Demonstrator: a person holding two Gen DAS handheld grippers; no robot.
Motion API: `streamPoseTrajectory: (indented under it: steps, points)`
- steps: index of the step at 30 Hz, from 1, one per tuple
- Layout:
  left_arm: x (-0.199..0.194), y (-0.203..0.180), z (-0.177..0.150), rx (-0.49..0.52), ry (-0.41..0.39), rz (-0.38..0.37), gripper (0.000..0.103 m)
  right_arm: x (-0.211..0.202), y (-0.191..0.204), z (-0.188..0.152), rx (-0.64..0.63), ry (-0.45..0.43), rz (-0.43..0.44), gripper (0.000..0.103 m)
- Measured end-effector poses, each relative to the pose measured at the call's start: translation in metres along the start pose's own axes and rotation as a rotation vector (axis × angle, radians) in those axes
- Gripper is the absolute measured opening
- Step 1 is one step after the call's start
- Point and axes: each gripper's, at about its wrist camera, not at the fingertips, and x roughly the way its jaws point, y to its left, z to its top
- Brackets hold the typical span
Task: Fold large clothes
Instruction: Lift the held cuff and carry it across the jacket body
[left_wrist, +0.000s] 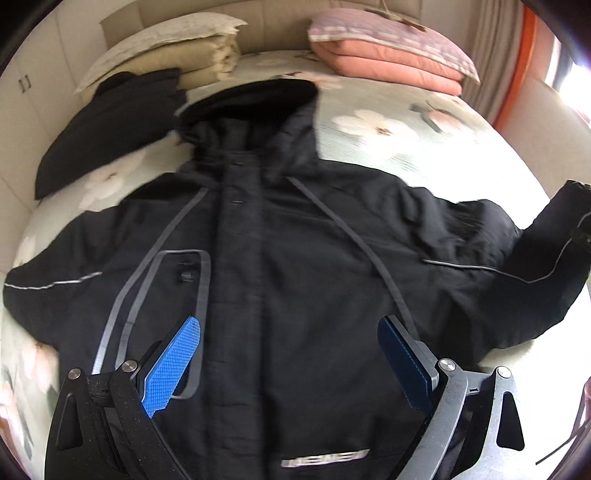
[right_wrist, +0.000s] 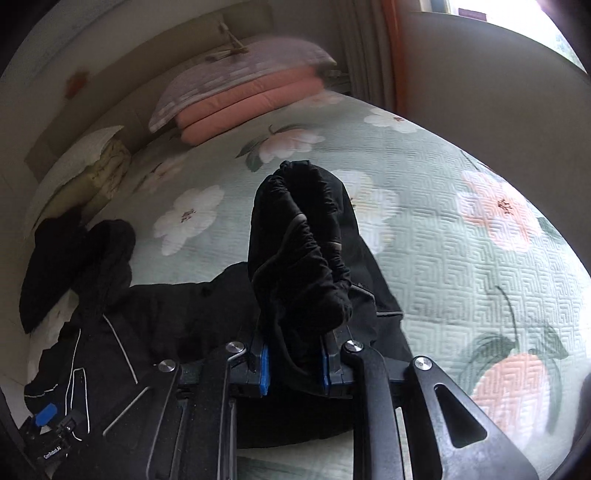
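Note:
A large black hooded jacket (left_wrist: 288, 258) with grey piping lies front up on the floral bed, hood toward the pillows. My left gripper (left_wrist: 291, 354) is open and empty, hovering above the jacket's lower front. My right gripper (right_wrist: 293, 363) is shut on the jacket's right sleeve cuff (right_wrist: 299, 236), which stands bunched and lifted above the bedspread. That raised sleeve shows at the right edge of the left wrist view (left_wrist: 561, 236). The left gripper shows at the lower left of the right wrist view (right_wrist: 51, 424).
A second black garment (left_wrist: 107, 125) lies at the far left near a cream pillow and folded blanket (left_wrist: 177, 48). A pink folded quilt under a pillow (left_wrist: 391, 55) sits at the bed's head. The green floral bedspread (right_wrist: 461, 258) stretches right; curtains (left_wrist: 506, 62) hang beyond.

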Motion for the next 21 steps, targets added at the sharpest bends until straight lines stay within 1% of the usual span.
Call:
streamPoseTrajectory:
  steps: [2, 4, 9, 11, 14, 17, 19, 21]
  points:
    - [0.001, 0.020, 0.001, -0.006, -0.001, 0.002, 0.097, 0.006, 0.029, -0.008, -0.042, 0.013, -0.024, 0.022]
    - [0.004, 0.041, 0.000, -0.009, 0.004, 0.010, 0.097, 0.011, 0.058, -0.018, -0.083, 0.023, -0.024, 0.022]
    - [0.011, 0.090, -0.002, -0.034, 0.013, 0.020, 0.097, 0.007, 0.143, -0.041, -0.208, -0.009, -0.020, 0.022]
    - [0.013, 0.110, -0.003, -0.047, 0.015, 0.019, 0.097, 0.008, 0.178, -0.050, -0.240, -0.005, 0.003, 0.022]
    - [0.014, 0.137, -0.005, -0.051, 0.010, 0.021, 0.097, 0.012, 0.233, -0.069, -0.294, -0.002, 0.007, 0.022]
    - [0.013, 0.159, -0.007, -0.058, 0.002, 0.035, 0.097, 0.017, 0.277, -0.092, -0.326, 0.025, 0.041, 0.022]
    - [0.011, 0.178, -0.010, -0.083, -0.001, 0.047, 0.097, 0.021, 0.310, -0.107, -0.377, 0.038, 0.071, 0.022]
    - [0.009, 0.192, -0.014, -0.106, -0.007, 0.066, 0.097, 0.029, 0.348, -0.124, -0.457, 0.056, 0.107, 0.022]
